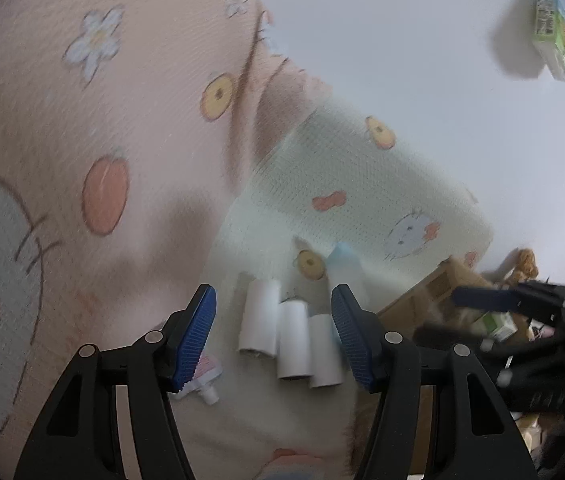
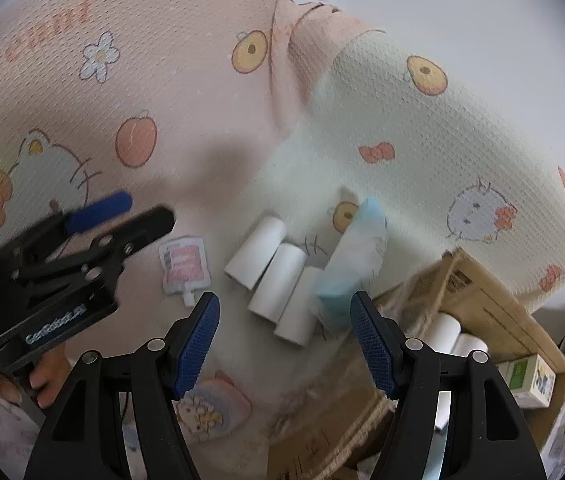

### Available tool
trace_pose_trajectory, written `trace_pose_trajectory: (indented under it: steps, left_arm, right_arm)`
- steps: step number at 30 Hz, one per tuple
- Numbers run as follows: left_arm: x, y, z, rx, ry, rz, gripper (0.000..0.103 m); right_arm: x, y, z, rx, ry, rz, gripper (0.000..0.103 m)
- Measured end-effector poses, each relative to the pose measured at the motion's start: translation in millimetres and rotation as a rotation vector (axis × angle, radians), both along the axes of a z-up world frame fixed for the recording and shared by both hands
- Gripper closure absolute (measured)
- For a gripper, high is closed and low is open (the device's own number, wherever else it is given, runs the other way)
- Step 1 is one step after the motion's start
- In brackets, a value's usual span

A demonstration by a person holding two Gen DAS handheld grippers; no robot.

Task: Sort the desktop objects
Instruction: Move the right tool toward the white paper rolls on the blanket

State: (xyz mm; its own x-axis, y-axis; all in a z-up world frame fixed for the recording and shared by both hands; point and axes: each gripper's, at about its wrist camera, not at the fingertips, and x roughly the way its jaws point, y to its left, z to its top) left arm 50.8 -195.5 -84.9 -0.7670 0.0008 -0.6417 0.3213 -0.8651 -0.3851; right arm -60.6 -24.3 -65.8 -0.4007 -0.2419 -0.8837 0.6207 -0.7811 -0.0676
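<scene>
A: Left wrist view?
B: My left gripper (image 1: 273, 336) gapes, released, above three white paper rolls (image 1: 292, 334) lying side by side on the pink cartoon-print mat (image 1: 82, 120).
A: Right wrist view?
B: My right gripper (image 2: 285, 340) gapes too, empty; the rolls lie just beyond it, a blue-and-white tissue pack (image 2: 352, 264) touching their right side, a brown cardboard box (image 2: 482, 300) near right.

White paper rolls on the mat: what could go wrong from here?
1. The three white paper rolls lie touching side by side; closing on one may well nudge or roll its neighbours.
2. The blue-and-white tissue packet leans against the nearest roll, beside the open right gripper, so the fingers might catch it instead.
3. The left gripper, also open, hangs close by; the two could collide.
</scene>
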Motion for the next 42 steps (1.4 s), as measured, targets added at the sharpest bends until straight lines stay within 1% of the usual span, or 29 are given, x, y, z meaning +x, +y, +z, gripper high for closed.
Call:
trace_pose_trajectory:
  steps: [2, 4, 5, 6, 8, 9, 11, 13, 14, 15, 16, 17, 19, 21, 23, 26, 28, 29, 31, 33, 35, 37, 38, 40, 42]
  left_arm:
    - [2.9, -5.2, -11.4, -0.028, -0.021, 0.002, 0.039]
    - [3.5, -11.9, -21.5, -0.034, -0.060, 0.009, 0.039]
    - [3.0, -16.4, -27.1, -0.024, -0.079, 0.008, 0.039]
    - [3.0, -22.0, -32.4, 0.003, -0.088, -0.002, 0.039]
    - [4.7, -34.9, -43.0, 0.114, -0.076, -0.034, 0.039]
    - [5.7, -43.6, -49.9, 0.193, -0.065, -0.042, 0.039]
    - [8.4, -55.1, -60.3, 0.287, -0.062, -0.028, 0.039]
    - [10.0, -66.2, -68.5, 0.357, -0.045, -0.002, 0.039]
    - [10.2, -68.6, -71.6, 0.376, -0.042, 0.009, 0.039]
    - [10.5, -71.4, -74.2, 0.392, -0.038, 0.020, 0.039]
    - [11.1, -73.2, -77.2, 0.403, -0.032, 0.026, 0.039]
    - [10.1, -75.4, -80.5, 0.419, -0.028, 0.031, 0.039]
    - [6.9, -78.4, -88.8, 0.469, -0.030, 0.034, 0.039]
    - [5.0, -80.7, -95.5, 0.514, -0.028, 0.035, 0.039]
    - [-0.1, -79.2, -100.3, 0.540, -0.031, 0.027, 0.039]
    - [-11.1, -72.5, -103.8, 0.518, -0.059, -0.005, 0.039]
    - [-18.6, -67.6, -105.5, 0.497, -0.076, -0.021, 0.039]
    - [-23.0, -65.0, -106.7, 0.485, -0.085, -0.031, 0.039]
    - [-32.2, -60.0, -110.0, 0.473, -0.104, -0.045, 0.039]
    - [-41.7, -55.6, -114.5, 0.457, -0.132, -0.049, 0.039]
    - [-50.0, -51.1, -117.2, 0.419, -0.161, -0.047, 0.039]
    - [-56.3, -45.4, -116.5, 0.364, -0.185, -0.057, 0.039]
    - [-62.1, -40.7, -116.3, 0.318, -0.212, -0.072, 0.039]
    - [-70.8, -33.6, -117.4, 0.253, -0.252, -0.109, 0.039]
    - [-78.5, -27.8, -118.9, 0.214, -0.263, -0.139, 0.039]
  right_arm:
    - [-4.8, -3.8, -5.3, -0.004, -0.006, -0.025, 0.038]
    - [-11.3, -5.3, -10.1, -0.037, -0.024, -0.053, 0.038]
    - [-12.7, -5.7, -12.8, -0.056, -0.030, -0.129, 0.038]
    - [-13.6, -6.4, -16.4, -0.080, -0.029, -0.158, 0.038]
    - [-13.1, -9.2, -27.4, -0.129, -0.030, -0.196, 0.038]
    - [-12.2, -12.1, -35.5, -0.143, -0.043, -0.200, 0.038]
    - [-12.7, -15.2, -47.3, -0.159, -0.055, -0.191, 0.038]
    - [-12.5, -18.1, -57.5, -0.162, -0.029, -0.213, 0.038]
    - [-11.0, -19.5, -62.2, -0.168, -0.013, -0.210, 0.038]
    - [-9.3, -21.8, -67.1, -0.174, 0.017, -0.256, 0.038]
    - [-7.6, -24.4, -72.1, -0.162, 0.038, -0.262, 0.038]
    - [-6.8, -26.2, -76.9, -0.154, 0.043, -0.263, 0.038]
    - [-5.9, -28.3, -85.7, -0.192, 0.040, -0.250, 0.038]
    - [-4.8, -28.5, -92.3, -0.209, 0.070, -0.244, 0.038]
    - [-4.9, -26.7, -99.3, -0.217, 0.094, -0.253, 0.038]
    - [-5.9, -20.4, -110.9, -0.216, 0.132, -0.292, 0.038]
    - [-8.1, -13.8, -117.5, -0.204, 0.165, -0.344, 0.038]
    - [-10.3, -8.3, -120.0, -0.225, 0.166, -0.378, 0.038]
    - [-16.1, -1.9, -122.2, -0.284, 0.133, -0.405, 0.038]
    - [-21.0, 0.5, -123.7, -0.311, 0.109, -0.408, 0.038]
    - [-21.4, -1.5, -124.3, -0.299, 0.116, -0.402, 0.038]
    - [-22.1, -5.8, -128.2, -0.267, 0.115, -0.386, 0.038]
    - [-22.0, -8.2, -130.0, -0.254, 0.120, -0.378, 0.038]
    - [-20.8, -11.9, -133.7, -0.238, 0.138, -0.363, 0.038]
    - [-21.3, -19.1, -140.2, -0.224, 0.134, -0.334, 0.038]
